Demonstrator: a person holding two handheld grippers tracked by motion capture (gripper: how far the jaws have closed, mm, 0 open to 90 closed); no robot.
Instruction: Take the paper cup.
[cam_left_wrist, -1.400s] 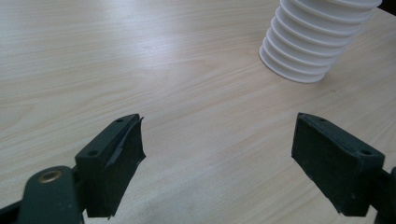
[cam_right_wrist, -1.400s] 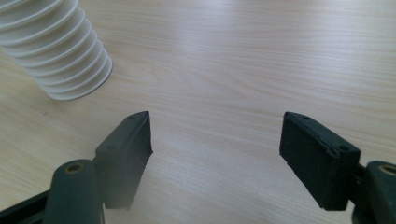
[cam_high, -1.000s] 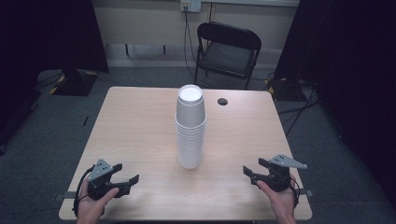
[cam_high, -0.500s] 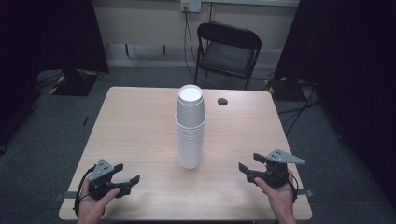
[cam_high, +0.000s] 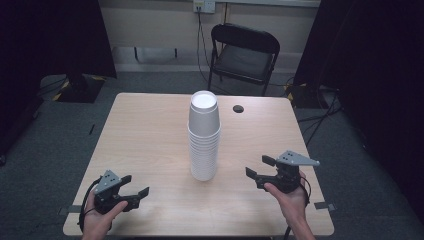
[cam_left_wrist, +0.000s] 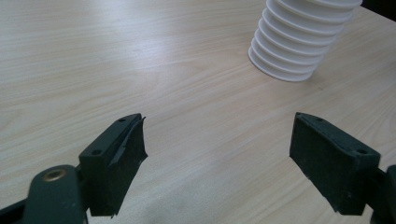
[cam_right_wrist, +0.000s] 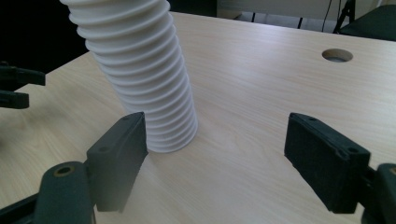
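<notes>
Right hand-held gripper (cam_high: 259, 167) wide open, empty, near cup stack (cam_high: 203, 140); left hand-held gripper (cam_high: 134, 192) open, empty.

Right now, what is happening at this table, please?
A person holds a gripper in each hand at a wooden table. A tall stack of white cups stands upside down in the middle. The left gripper and the right gripper are both open, empty, and apart from the stack.
</notes>
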